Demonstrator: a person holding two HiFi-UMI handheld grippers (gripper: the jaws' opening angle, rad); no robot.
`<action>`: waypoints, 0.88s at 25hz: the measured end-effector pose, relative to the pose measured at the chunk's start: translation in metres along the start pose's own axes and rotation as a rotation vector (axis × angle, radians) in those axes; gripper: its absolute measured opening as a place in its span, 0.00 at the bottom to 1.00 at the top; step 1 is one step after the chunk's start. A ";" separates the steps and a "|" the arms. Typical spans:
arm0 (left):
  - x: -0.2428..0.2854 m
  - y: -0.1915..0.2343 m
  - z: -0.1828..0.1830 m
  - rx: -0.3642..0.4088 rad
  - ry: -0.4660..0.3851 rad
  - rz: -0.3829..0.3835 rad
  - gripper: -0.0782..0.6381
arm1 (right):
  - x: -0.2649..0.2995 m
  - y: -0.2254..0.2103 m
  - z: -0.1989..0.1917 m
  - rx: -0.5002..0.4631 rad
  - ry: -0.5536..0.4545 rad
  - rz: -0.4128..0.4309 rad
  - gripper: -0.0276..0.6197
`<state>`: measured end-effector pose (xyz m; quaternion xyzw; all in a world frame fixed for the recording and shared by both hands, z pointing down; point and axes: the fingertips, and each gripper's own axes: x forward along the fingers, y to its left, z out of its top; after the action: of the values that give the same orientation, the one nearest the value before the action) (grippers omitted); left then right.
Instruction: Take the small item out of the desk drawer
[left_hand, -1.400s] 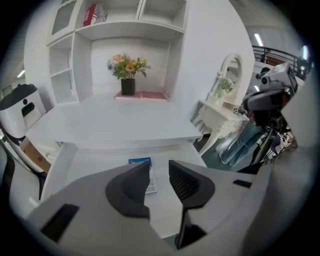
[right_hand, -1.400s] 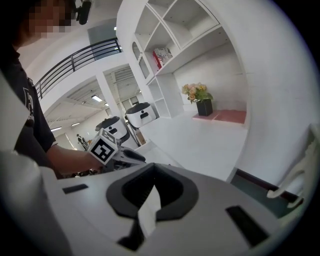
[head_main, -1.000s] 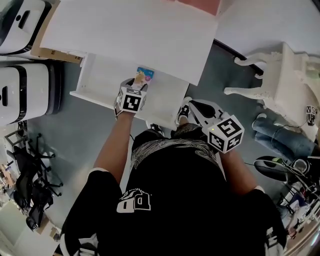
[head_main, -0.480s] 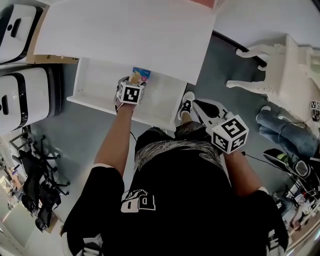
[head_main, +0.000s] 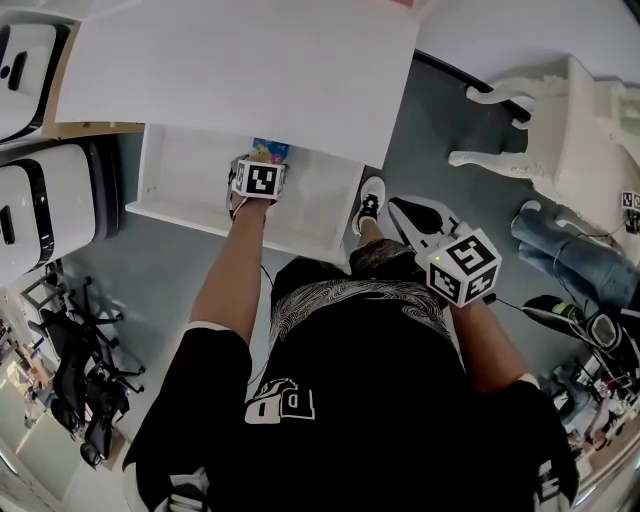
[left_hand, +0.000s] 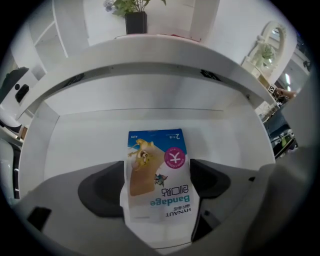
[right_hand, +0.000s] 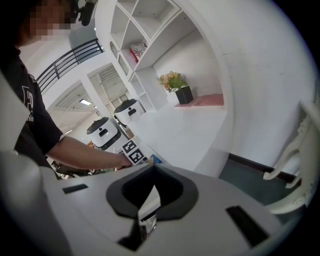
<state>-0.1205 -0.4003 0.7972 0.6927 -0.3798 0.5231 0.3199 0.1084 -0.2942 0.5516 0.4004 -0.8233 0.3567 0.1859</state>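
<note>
A small bandage packet (left_hand: 157, 180), blue on top with a cartoon print, sits in the open white desk drawer (head_main: 180, 170). In the head view the packet (head_main: 270, 150) peeks out just below the desk top's edge. My left gripper (left_hand: 157, 187) reaches into the drawer and its jaws are opening. The packet stands between them with its side edges right beside the dark pads (left_hand: 102, 187). The left gripper's (head_main: 262, 162) marker cube shows at the drawer's middle. My right gripper (head_main: 397, 208) hangs shut and empty over the floor by the person's shoe; in its own view the right gripper (right_hand: 149, 200) points toward the desk.
The white desk top (head_main: 250, 70) overhangs the drawer's back. White round-topped machines (head_main: 40, 200) stand to the left. A white ornate chair (head_main: 570, 130) is at the right, with cables and clutter (head_main: 580, 330) on the floor. A potted plant (left_hand: 135, 17) sits on the desk.
My left gripper has pushed deeper into the drawer, up to the packet, which now shows less in the head view. The right gripper has stayed about where it was.
</note>
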 end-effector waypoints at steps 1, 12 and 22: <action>0.002 0.000 0.000 -0.003 0.007 -0.003 0.67 | 0.000 -0.001 0.000 0.001 0.002 -0.001 0.06; 0.012 0.000 -0.006 -0.016 0.060 -0.023 0.70 | 0.000 -0.009 -0.005 0.010 0.014 -0.007 0.06; 0.015 0.000 -0.006 -0.028 0.104 -0.012 0.70 | -0.002 -0.014 -0.005 0.018 -0.003 -0.014 0.06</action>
<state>-0.1208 -0.3983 0.8127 0.6624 -0.3655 0.5511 0.3520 0.1207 -0.2948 0.5600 0.4083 -0.8175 0.3621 0.1839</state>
